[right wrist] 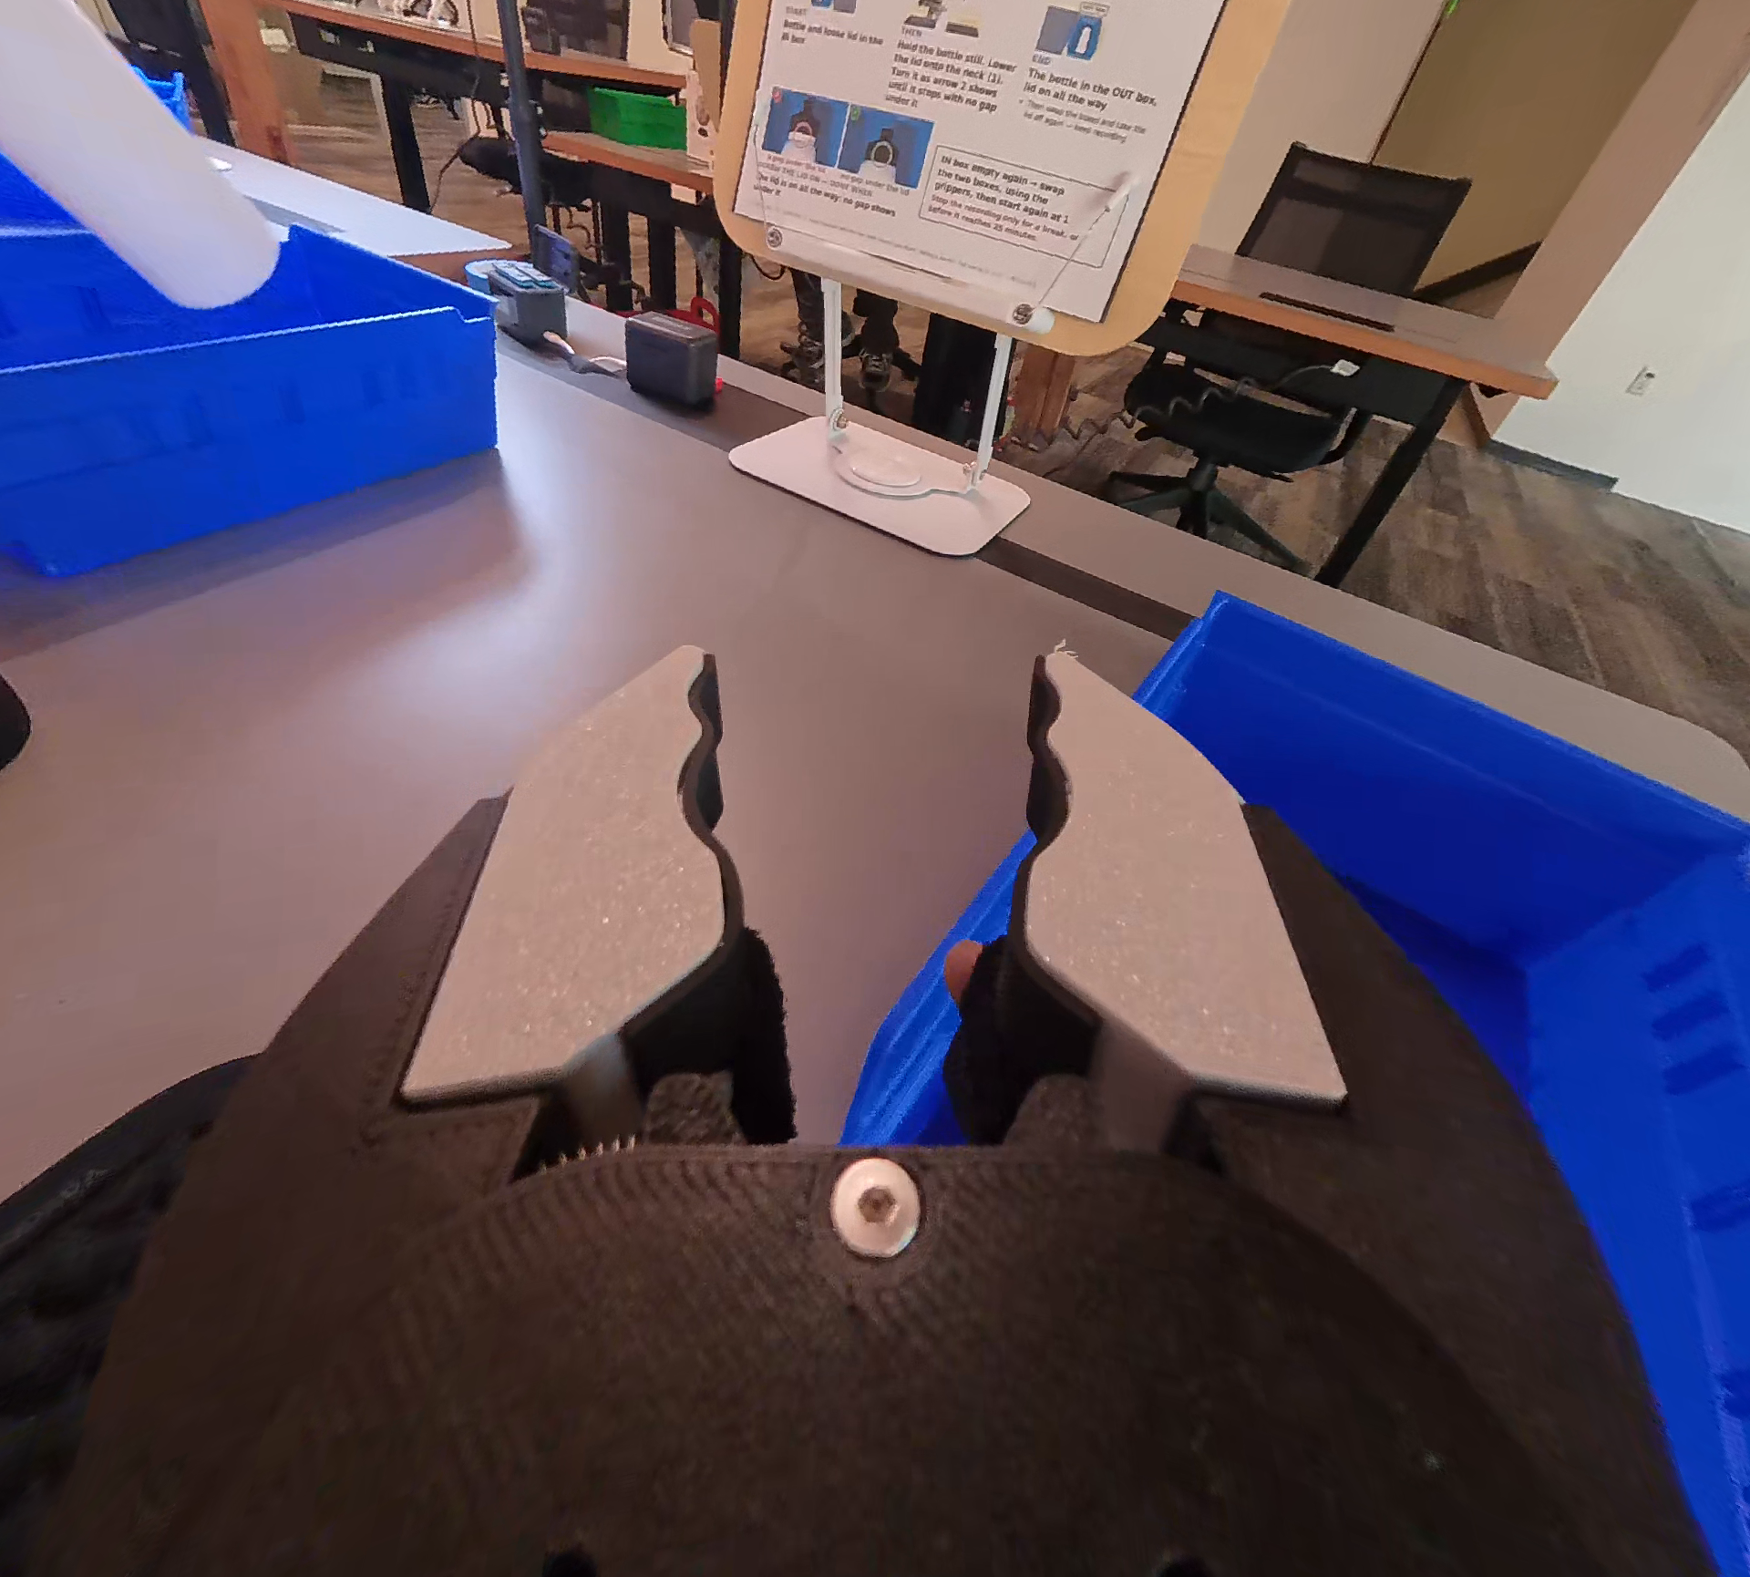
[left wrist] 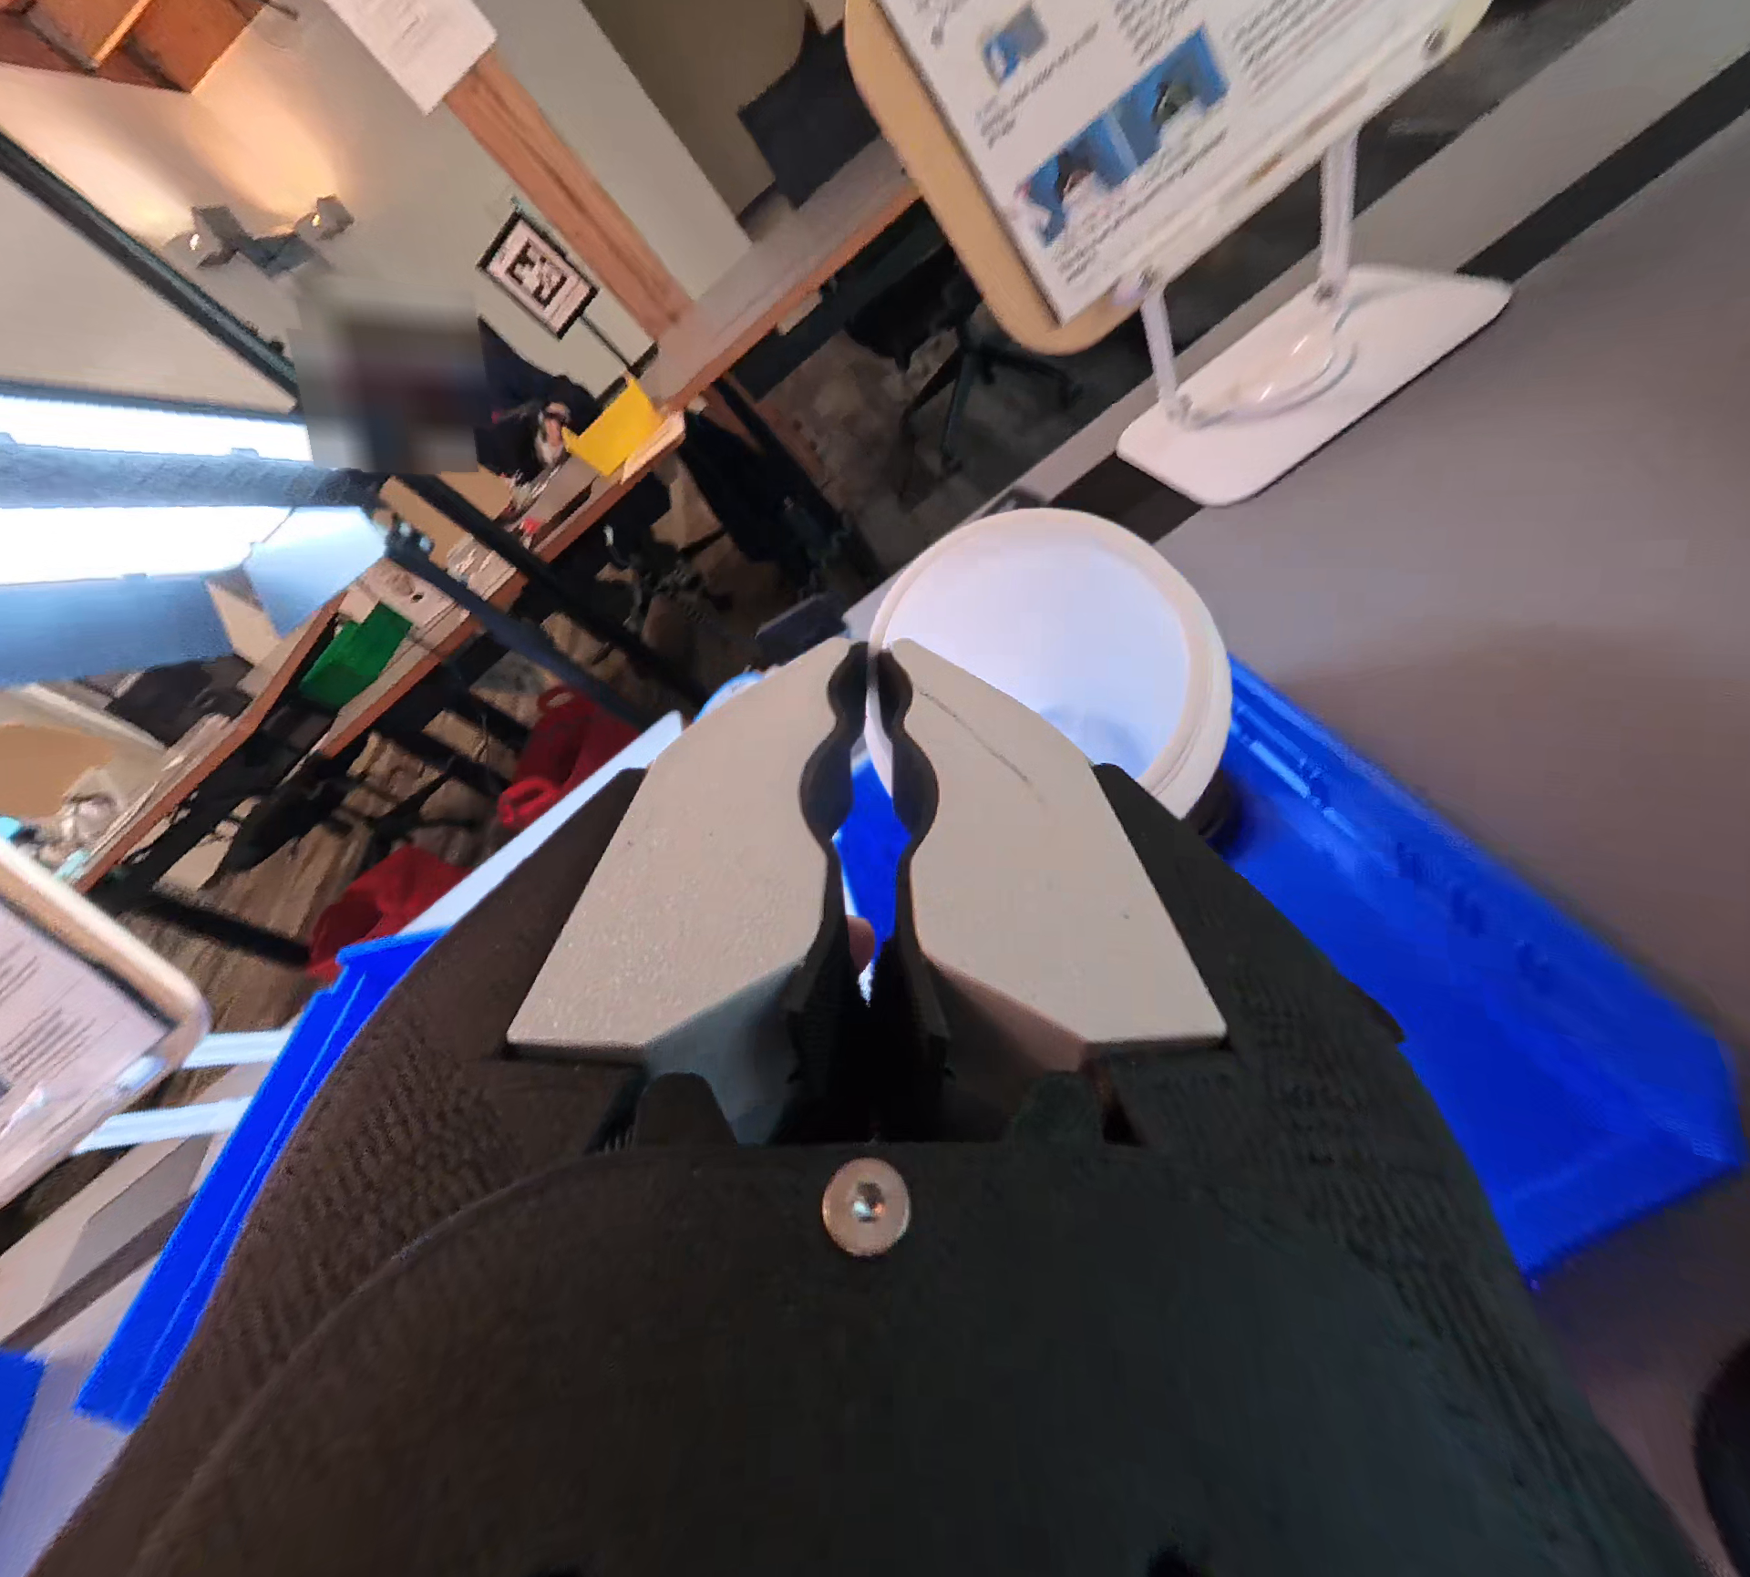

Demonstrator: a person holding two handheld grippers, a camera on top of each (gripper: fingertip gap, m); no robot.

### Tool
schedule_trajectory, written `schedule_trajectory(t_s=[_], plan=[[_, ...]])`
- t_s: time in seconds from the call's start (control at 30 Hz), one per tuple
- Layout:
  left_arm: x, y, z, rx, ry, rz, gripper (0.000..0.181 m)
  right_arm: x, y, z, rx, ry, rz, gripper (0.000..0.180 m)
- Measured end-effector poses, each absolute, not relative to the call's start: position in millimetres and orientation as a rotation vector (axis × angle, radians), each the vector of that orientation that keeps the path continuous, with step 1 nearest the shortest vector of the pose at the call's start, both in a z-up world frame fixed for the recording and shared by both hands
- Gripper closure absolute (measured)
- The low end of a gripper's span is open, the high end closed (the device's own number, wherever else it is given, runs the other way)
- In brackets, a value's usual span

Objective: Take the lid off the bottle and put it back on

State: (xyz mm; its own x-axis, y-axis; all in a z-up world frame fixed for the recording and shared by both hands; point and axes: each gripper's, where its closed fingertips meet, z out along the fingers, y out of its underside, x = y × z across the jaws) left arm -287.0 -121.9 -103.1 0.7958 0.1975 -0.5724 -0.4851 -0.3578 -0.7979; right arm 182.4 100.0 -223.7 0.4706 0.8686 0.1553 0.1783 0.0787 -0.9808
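Note:
A white bottle (right wrist: 104, 139) leans tilted, its rounded lower end inside the left blue bin (right wrist: 237, 395). In the left wrist view I see a round white end with a ridged rim, which looks like the lid (left wrist: 1051, 641), over the same blue bin (left wrist: 1468, 963). My left gripper (left wrist: 866, 660) is shut, its tips at the near left edge of that white disc. I cannot tell whether it pinches the rim. My right gripper (right wrist: 871, 679) is open and empty, low over the grey table (right wrist: 568, 632).
A second blue bin (right wrist: 1420, 821) sits right beside my right gripper. A white stand (right wrist: 881, 490) holding an instruction board (right wrist: 994, 64) stands at the table's far edge. Small dark devices (right wrist: 670, 371) lie behind the left bin. Desks and chairs lie beyond. Across from one pair of fingers to the other is roughly 55 cm.

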Motion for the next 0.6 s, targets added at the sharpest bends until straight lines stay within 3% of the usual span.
schedule_trajectory(t_s=[0.23, 0.6], plan=[[-215, -96, -55, -1.740, 0.418, 0.460, 0.178, 185, 99, -227, -1.433, -1.017, 0.658, 0.117], [-72, -17, -142, -1.938, 0.859, -0.053, 0.178, 185, 90, -251, -1.465, -1.149, 0.777, 0.112]])
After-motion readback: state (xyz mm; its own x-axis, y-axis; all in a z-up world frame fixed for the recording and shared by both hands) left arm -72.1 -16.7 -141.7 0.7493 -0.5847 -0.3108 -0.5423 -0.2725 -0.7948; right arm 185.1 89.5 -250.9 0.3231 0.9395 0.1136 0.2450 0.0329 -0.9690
